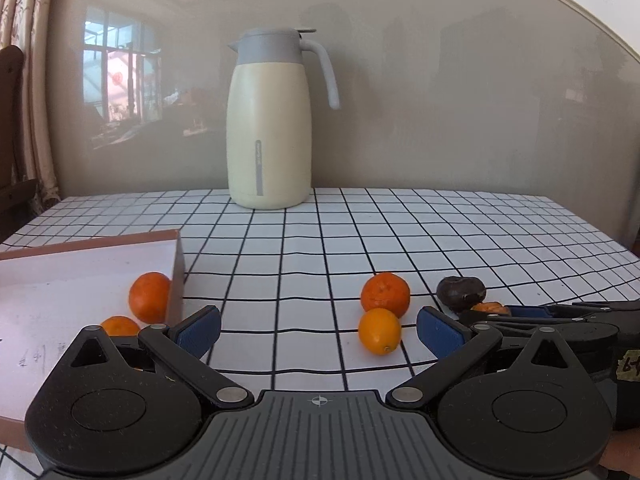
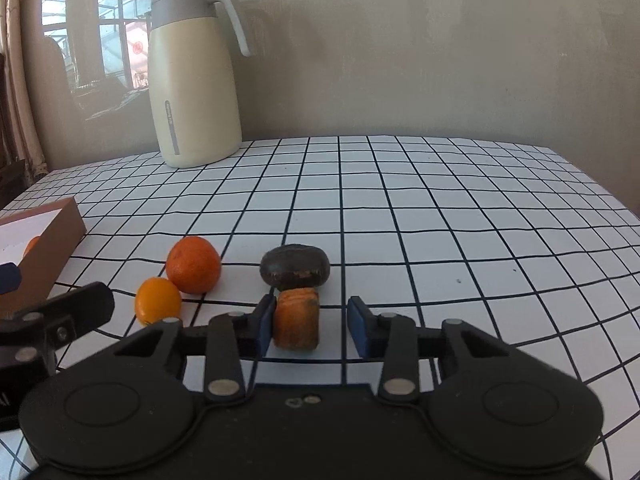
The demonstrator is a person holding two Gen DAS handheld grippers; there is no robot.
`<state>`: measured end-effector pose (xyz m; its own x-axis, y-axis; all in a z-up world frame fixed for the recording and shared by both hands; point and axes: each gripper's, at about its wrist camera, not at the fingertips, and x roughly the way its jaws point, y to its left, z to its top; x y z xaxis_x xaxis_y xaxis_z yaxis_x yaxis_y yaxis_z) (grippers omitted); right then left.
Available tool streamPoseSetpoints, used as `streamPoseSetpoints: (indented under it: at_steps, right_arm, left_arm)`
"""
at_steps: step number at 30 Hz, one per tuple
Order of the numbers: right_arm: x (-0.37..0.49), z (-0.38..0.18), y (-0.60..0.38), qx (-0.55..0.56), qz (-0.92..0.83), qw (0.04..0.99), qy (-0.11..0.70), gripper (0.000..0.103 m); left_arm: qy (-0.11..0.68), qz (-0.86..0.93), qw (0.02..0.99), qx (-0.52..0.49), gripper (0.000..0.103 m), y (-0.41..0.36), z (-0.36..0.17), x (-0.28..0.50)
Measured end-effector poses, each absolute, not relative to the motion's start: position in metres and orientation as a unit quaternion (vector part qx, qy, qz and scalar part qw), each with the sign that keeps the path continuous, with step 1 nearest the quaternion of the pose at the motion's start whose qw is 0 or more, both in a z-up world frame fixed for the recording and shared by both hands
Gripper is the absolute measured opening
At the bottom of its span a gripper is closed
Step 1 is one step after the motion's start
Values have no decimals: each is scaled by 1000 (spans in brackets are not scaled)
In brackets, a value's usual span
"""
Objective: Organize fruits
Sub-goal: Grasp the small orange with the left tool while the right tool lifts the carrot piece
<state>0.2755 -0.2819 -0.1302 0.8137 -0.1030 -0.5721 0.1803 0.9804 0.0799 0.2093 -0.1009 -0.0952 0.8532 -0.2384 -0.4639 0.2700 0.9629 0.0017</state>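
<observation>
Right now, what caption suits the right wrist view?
Right tongs straddle an orange chunk, one pad touching it, before a dark fruit.

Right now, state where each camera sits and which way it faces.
Left wrist: on the left gripper, jaws wide, facing the jug; box at left, right gripper at right.
Right wrist: on the right gripper, orange chunk between its jaws, dark fruit beyond.
Shared: jug, tangerine, small orange.

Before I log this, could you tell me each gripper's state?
Left gripper: open, empty.
Right gripper: open, orange piece between its jaws, not yet clamped.
</observation>
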Motion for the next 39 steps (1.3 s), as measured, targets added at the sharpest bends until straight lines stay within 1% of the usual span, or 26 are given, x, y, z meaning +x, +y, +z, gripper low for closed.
streamPoseSetpoints:
  at_steps: [7,8,9,10,13,16,18,19,21,24,25,26,27,28,29,30,31,35,38,39]
  right_arm:
    - [267,-130,-300,79,-61,952,290,30]
    - [266,-130,-302,83,-59,951,290,30]
    - [265,-130,-304,86,-57,951,290,30]
    - [265,-131,-305,87,-54,951,291,30]
    - [265,-131,-305,83,-49,952,291,30]
    - [264,-131,-306,86,-45,952,292,30]
    - [264,-131,-306,84,-43,952,292,30]
    - [265,-131,-305,82,-41,951,294,30]
    - [265,-131,-304,80,-40,952,294,29]
    - [265,-131,-304,77,-40,952,295,29]
    - [265,-131,-303,77,-39,951,295,29]
    - [265,-131,-303,76,-39,952,295,25]
    - [265,-131,-302,75,-40,952,296,22]
    - [265,-131,-302,76,-39,951,296,21]
    - [265,-130,-301,76,-37,951,296,17]
    - [265,-130,-301,75,-35,952,296,14]
    - [264,-130,-300,74,-37,952,295,14]
    - [263,-131,-298,69,-38,952,295,14]
    - [259,-131,-297,60,-40,953,295,18]
    - [258,-131,-298,64,-38,953,294,18]
  left_arm:
    - [269,-130,954,24,103,-121,-107,227]
    - [273,-131,953,21,99,-123,-109,230]
    - [277,-135,951,22,93,-125,-110,232]
    - [283,-138,949,25,82,-128,-112,234]
    - [295,-139,945,27,78,-134,-117,238]
    - [293,-144,944,39,71,-141,-117,238]
    - [294,-146,943,50,62,-145,-119,238]
    - [296,-146,942,55,54,-147,-120,240]
    - [295,-147,942,59,52,-150,-120,239]
    - [293,-144,943,65,51,-152,-119,235]
    - [292,-143,943,67,48,-153,-119,235]
    - [291,-143,944,68,43,-153,-118,234]
    - [290,-145,943,70,42,-154,-118,235]
    - [290,-146,943,71,40,-154,-118,234]
    - [289,-149,943,73,35,-154,-118,234]
    - [287,-150,943,74,33,-155,-118,232]
    - [286,-150,943,76,30,-156,-117,231]
    - [286,-151,943,73,30,-154,-116,229]
    - [285,-151,943,78,30,-154,-116,227]
    - [284,-151,944,78,30,-154,-116,226]
